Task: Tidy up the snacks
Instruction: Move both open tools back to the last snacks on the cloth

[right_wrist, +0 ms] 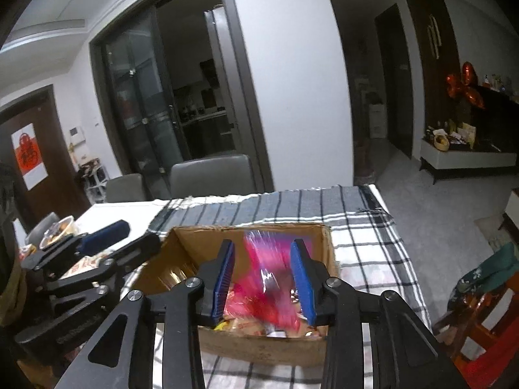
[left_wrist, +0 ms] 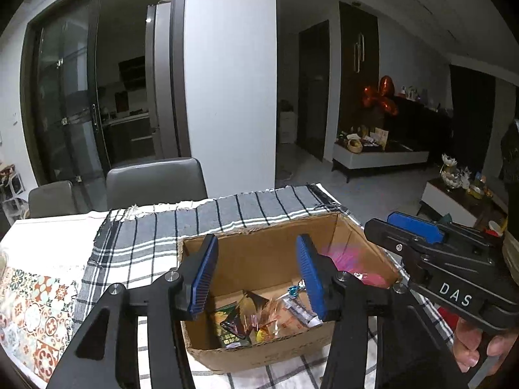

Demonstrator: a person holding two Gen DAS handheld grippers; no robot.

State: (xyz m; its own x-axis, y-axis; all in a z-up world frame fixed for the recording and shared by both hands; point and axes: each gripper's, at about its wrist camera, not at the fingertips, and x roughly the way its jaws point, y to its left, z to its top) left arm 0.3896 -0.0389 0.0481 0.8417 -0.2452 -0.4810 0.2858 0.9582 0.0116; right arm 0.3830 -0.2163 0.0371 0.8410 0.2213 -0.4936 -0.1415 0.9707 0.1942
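Bench: white-topped bench (left_wrist: 48,236) stood under a grey, white and black checked cloth (left_wrist: 146,243); a patterned tile-print mat (left_wrist: 32,311) lay at its left end.
Box: open brown cardboard box (left_wrist: 259,259) sat on the checked cloth near the bench's right edge.
Snacks: mixed wrapped snack packets (left_wrist: 259,321) lay loose on the box floor; a pink crinkly plastic snack bag (right_wrist: 269,278) was inside the box toward its right wall, blurred in the right wrist view.
Left gripper: left gripper (left_wrist: 256,275), black with blue-padded fingers (left_wrist: 204,275), hung over the near rim of the box, fingers spread wide, nothing between them.
Right gripper: right gripper (right_wrist: 264,282) was poised above the box, blue-padded fingers wide apart; the pink bag showed between them, but contact could not be told through the blur.
Hand: a person's hand (left_wrist: 480,347) gripped the right tool's handle at the lower right of the left wrist view.
Chairs: two grey padded chairs (left_wrist: 155,181) stood at the far side of the bench.
Room: a white pillar (left_wrist: 230,81) rose behind the chairs; dark-framed glass sliding doors (left_wrist: 65,103) opened onto a dim kitchen.
Far side: a low white sideboard (left_wrist: 379,155) carried small items; red foil balloons (left_wrist: 382,97) stood above it; the floor was grey.
Door: a brown door (right_wrist: 32,149) with a red paper decoration showed at far left in the right wrist view.
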